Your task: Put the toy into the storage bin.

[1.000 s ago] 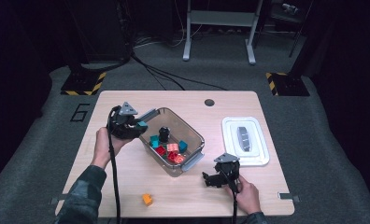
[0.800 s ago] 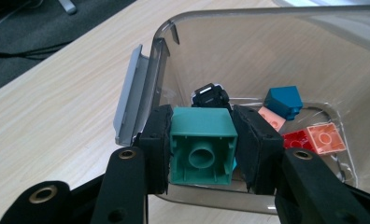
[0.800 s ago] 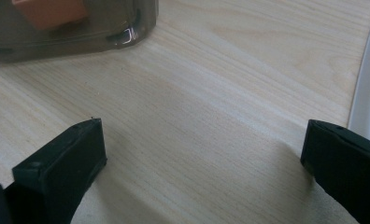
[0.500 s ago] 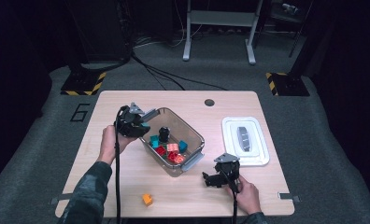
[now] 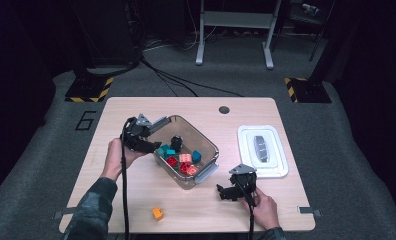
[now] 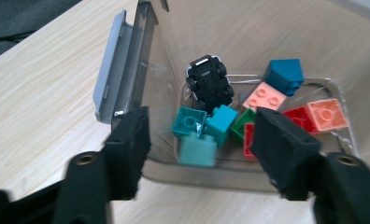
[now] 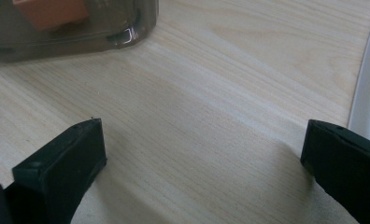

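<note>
A clear plastic bin (image 5: 206,172) stands mid-table, holding several bricks in teal, red, salmon and blue and a black toy car (image 5: 176,142). My left gripper (image 5: 152,142) is at the bin's left rim, open, with nothing between its jaws. In the left gripper view the jaws (image 6: 202,140) straddle the bin's near wall (image 6: 197,170); beyond it lie a mint brick (image 6: 198,150), teal bricks and the overturned car (image 6: 209,83). My right gripper (image 5: 222,192) rests open on the table by the bin's front right corner. Its jaws (image 7: 204,135) span bare wood.
A white lid (image 5: 262,150) with a grey handle lies right of the bin; its edge (image 7: 367,93) is close to my right jaw. One orange brick (image 5: 158,213) sits alone near the table's front edge. The bin's grey latch (image 6: 109,88) hangs off its side.
My left gripper has moved right, up to the bin's left rim. The right gripper and the bricks have stayed put.
</note>
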Tool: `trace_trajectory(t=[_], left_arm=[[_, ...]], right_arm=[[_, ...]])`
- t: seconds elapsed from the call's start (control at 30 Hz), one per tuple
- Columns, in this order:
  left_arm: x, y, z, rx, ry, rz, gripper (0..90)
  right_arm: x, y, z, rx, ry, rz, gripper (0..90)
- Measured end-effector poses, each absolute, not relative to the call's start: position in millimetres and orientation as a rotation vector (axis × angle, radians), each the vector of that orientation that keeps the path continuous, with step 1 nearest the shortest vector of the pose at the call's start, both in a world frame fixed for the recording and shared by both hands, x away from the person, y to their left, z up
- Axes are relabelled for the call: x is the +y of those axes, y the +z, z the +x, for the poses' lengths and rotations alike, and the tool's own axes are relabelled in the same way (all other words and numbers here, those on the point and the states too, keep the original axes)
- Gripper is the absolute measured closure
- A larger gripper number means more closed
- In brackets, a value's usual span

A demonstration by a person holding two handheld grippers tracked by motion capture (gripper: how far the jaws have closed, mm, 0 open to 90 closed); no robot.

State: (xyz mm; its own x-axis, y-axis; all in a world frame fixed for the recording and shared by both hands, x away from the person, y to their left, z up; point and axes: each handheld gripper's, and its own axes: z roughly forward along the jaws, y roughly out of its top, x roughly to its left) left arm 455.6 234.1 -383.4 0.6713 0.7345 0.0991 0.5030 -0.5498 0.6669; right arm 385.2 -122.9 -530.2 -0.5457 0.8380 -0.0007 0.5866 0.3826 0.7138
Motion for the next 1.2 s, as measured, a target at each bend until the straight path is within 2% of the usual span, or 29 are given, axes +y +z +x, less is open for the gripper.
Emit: trace_trajectory(t=[0.17, 0.3, 0.7, 1.2], left_arm=[[242.7, -372.7, 433.4, 0.908, 0.509, 2.262, 22.3], [249.1, -370.0, 416.1, 0.894, 0.515, 2.250, 16.1], [261.7, -389.6, 371.5, 0.895, 0.478, 2.251, 6.7], [250.5, -425.4, 328.3, 0.893, 0.409, 2.244, 0.0]], right_arm=[[-122.9, -530.2, 385.2, 2.284, 0.959, 1.238, 0.0], [-122.9, -530.2, 385.2, 2.285, 0.959, 1.238, 0.0], [-122.9, -530.2, 385.2, 2.285, 0.959, 1.238, 0.0], [-122.9, -530.2, 385.2, 2.285, 0.959, 1.238, 0.0]])
